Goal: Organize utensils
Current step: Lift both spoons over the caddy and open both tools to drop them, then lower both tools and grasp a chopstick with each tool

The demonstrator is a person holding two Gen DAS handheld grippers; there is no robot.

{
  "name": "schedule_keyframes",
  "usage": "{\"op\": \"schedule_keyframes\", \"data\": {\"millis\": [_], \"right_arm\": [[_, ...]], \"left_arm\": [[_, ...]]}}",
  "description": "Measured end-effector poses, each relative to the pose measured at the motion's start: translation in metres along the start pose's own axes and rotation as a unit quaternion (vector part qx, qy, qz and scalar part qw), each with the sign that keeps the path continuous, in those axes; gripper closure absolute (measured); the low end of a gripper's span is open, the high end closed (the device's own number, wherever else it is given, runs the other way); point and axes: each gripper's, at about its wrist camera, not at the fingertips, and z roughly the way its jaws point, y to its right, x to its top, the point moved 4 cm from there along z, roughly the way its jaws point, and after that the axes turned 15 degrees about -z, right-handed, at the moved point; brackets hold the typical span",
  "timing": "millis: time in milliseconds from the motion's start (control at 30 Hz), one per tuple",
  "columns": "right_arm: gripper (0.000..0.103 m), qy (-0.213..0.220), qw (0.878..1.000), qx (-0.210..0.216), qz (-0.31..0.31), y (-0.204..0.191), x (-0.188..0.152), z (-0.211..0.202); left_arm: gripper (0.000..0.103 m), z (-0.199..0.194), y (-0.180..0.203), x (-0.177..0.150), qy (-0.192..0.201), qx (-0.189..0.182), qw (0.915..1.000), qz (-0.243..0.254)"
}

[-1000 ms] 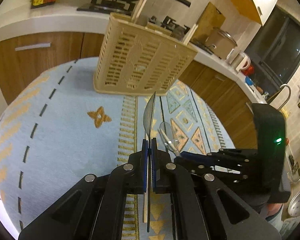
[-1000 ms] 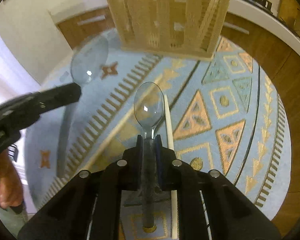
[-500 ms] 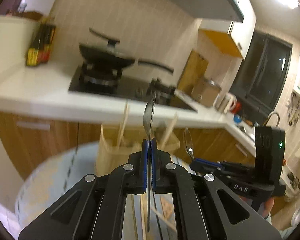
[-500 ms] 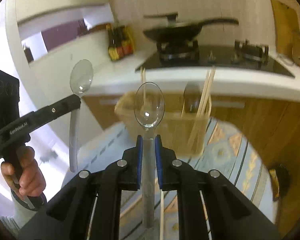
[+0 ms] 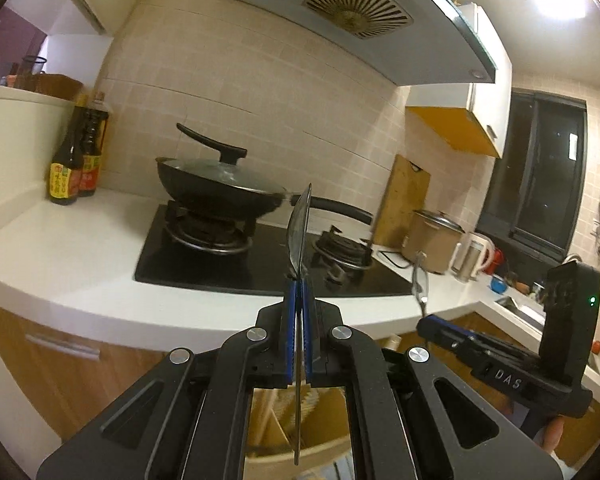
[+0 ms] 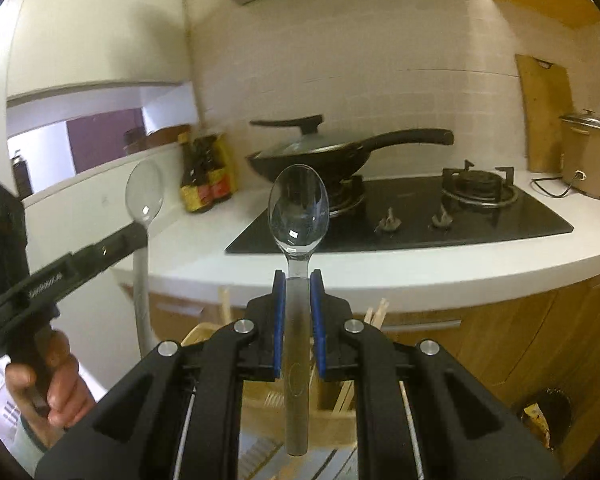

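Right now both grippers carry a spoon, bowl end up. Nearest the lens, the right gripper (image 6: 298, 320) has its jaws pinching a clear spoon (image 6: 298, 216) by the handle, flat face toward the camera, the handle's tail hanging free below the blue pads. Just under that tail sits the beige basket (image 6: 260, 396), chopsticks (image 6: 374, 312) poking out of it. The left gripper (image 5: 300, 320) has its jaws pressed hard on a second spoon (image 5: 299, 236), seen edge-on, and its tail too dangles over the basket.

The risk, as I judge it: those handle ends are out of the cameras' aim, so a blind drop could catch the rim or the standing chopsticks, and the spoon could tip or skid out. Thin, smooth plastic pinched edge-on could also swivel in the pads. The two grippers sit close side by side, so lowering together could knock them.

Farther off: white counter (image 6: 420, 268), black stove (image 6: 440, 216) and the lidded wok (image 6: 312, 156).

Compared with a second ago, both views have swung up from the patterned rug to the counter, and the basket has dropped from the top of frame to beneath the fingers.
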Motion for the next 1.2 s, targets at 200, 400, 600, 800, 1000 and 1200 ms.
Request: {"op": "schedule_keyframes", "data": {"millis": [200,400,600,800,1000,1200], "right_arm": [[0.093,0.012,1.000,-0.027,0.005,0.012,-0.003,0.029],[0.093,0.025,0.999,-0.047,-0.007,0.010,-0.013,0.045],[0.089,0.029,0.998,-0.051,-0.003,0.012,-0.027,0.048],[0.076,0.024,0.999,-0.044,0.013,0.017,-0.046,0.024],[0.060,0.018,0.999,-0.046,0.010,0.010,-0.059,-0.015],[0.059,0.002,0.999,-0.041,-0.004,-0.002,-0.059,-0.046]], "left_arm": [[0.102,0.023,-0.016,-0.007,0.007,0.013,0.9999,0.000],[0.102,0.036,-0.026,-0.019,0.021,0.015,0.9996,0.006],[0.095,0.037,-0.033,-0.027,0.030,0.014,0.9994,0.004],[0.088,0.028,-0.045,-0.038,0.014,0.018,0.9996,-0.018],[0.066,-0.003,-0.046,-0.047,0.012,0.014,0.9993,-0.034],[0.061,-0.035,-0.033,-0.051,-0.001,0.002,0.9996,-0.029]]}}
